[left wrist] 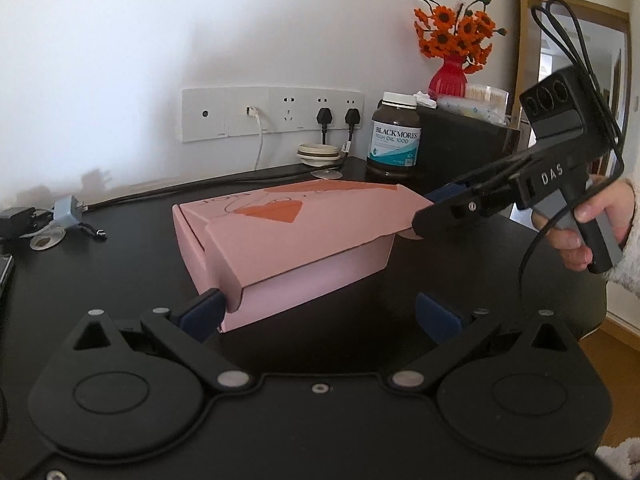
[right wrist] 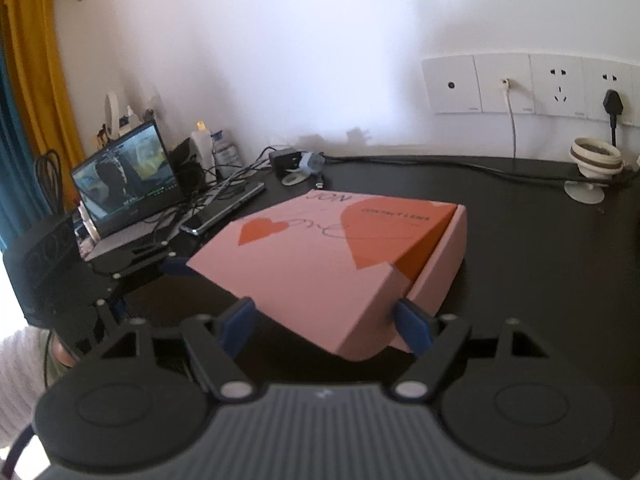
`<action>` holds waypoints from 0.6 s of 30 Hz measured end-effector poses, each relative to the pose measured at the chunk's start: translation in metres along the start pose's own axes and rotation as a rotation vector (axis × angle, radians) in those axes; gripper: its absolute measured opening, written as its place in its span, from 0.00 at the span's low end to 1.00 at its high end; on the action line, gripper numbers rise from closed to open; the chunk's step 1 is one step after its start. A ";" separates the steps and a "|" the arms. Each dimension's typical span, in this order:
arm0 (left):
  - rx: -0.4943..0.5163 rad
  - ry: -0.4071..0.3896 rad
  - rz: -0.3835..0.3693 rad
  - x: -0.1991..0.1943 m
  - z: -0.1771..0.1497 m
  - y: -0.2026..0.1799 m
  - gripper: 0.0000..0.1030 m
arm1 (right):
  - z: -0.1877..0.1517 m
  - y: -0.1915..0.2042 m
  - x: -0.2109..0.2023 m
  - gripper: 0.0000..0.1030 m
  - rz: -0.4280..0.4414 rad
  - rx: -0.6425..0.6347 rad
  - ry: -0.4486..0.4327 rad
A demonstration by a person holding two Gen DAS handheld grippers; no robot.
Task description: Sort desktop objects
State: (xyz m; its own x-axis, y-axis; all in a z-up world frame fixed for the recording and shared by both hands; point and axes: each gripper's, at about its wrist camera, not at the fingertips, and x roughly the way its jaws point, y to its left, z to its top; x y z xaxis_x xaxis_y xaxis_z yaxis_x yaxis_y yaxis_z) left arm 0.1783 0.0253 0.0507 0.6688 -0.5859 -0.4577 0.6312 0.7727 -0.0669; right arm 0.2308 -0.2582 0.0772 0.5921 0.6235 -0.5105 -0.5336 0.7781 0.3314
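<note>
Two tongs are flanking the pink box on the table: left tongs gaping open; right tongs clamping its near corner.

Wall sockets; red vase of orange flowers; laptop
</note>
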 end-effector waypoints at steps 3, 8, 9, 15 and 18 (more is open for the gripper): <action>-0.002 0.003 0.004 0.000 0.000 -0.001 1.00 | 0.000 -0.008 -0.002 0.78 0.012 0.033 -0.010; -0.005 0.004 0.014 0.001 0.001 -0.003 1.00 | 0.002 -0.026 -0.013 0.92 0.025 0.102 -0.087; -0.011 0.003 0.014 0.001 0.001 -0.003 1.00 | 0.003 -0.029 -0.013 0.92 0.026 0.116 -0.099; -0.024 -0.007 0.021 0.003 0.001 -0.007 1.00 | 0.006 -0.052 0.001 0.93 0.094 0.260 -0.130; -0.024 -0.007 0.021 0.003 0.001 -0.008 1.00 | 0.005 -0.051 0.010 0.93 0.119 0.279 -0.122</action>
State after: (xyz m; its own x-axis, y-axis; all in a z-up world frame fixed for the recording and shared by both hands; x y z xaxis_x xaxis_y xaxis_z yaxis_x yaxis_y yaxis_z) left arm 0.1757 0.0169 0.0502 0.6850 -0.5709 -0.4526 0.6071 0.7907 -0.0785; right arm 0.2669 -0.2916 0.0588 0.6124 0.7028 -0.3620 -0.4276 0.6796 0.5961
